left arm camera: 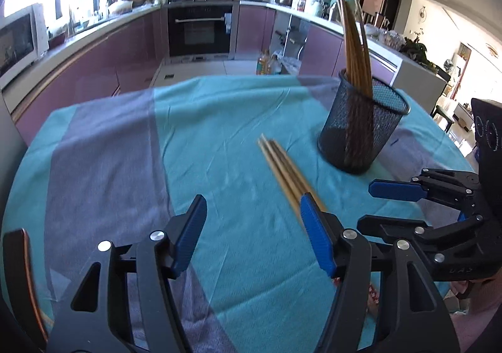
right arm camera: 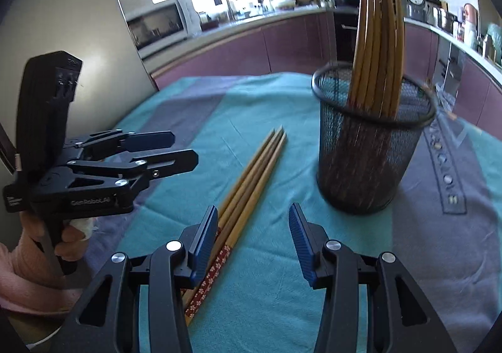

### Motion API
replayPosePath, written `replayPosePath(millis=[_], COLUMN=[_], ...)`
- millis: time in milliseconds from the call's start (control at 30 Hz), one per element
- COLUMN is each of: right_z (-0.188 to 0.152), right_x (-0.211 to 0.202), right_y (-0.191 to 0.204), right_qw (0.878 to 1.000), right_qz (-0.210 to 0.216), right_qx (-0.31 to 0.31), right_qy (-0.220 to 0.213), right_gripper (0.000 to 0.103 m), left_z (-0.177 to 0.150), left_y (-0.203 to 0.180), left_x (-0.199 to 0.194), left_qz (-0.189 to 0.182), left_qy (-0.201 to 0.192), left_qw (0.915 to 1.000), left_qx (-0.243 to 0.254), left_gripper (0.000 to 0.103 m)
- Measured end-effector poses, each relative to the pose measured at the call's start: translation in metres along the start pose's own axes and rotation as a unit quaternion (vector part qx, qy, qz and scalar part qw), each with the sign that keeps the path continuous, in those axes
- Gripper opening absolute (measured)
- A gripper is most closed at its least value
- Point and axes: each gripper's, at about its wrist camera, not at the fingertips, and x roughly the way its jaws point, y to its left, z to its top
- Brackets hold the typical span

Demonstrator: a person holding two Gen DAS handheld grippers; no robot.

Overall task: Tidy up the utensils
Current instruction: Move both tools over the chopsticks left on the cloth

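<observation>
Here, both hand-held grippers, left, right, parted, empty, above loose chopsticks, mesh holder nearby.

Wood chopsticks, blk wire-mesh metal cup, matt cloth.

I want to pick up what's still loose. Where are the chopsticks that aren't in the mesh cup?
The loose chopsticks lie flat on the teal tablecloth, left of the mesh cup in the right wrist view.

Black left claw, blue ribbed pads, silver screws (white lettering on the body), pink sleeve
</observation>
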Motion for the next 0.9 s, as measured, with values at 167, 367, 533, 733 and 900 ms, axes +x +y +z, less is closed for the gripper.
replayPosePath(millis=[167, 367, 533, 733, 900], right_z=[-0.002, -0.006, -0.006, -0.007, -0.009], right_x=[0.012, 0.019, 0.025, 0.024, 0.019], right_y=[0.001, 0.007, 0.013, 0.009, 0.004], right_qw=[1.000, 1.000, 0.999, 0.999, 0.999], right_qz=[-0.002, -0.016, -0.028, -0.034, -0.035], right_qx=[0.014, 0.009, 0.004, 0.008, 0.013], right_qy=[0.014, 0.020, 0.022, 0.024, 0.024], right_gripper=[0.045, 0.044, 0.040, 0.036, 0.036], left_z=[-0.010, -0.007, -0.004, -0.001, 0.000], left_y=[0.001, -0.011, -0.016, -0.024, -0.030], left_x=[0.011, 0.018, 0.025, 0.033, 0.042], left_qz=[-0.001, -0.008, -0.013, -0.012, -0.011], left_qy=[0.020, 0.030, 0.037, 0.043, 0.054], left_qw=[0.9998, 0.9995, 0.9992, 0.9990, 0.9984], left_qx=[-0.007, -0.004, -0.002, 0.007, 0.014], left_gripper=[0.061, 0.061, 0.061, 0.061, 0.060])
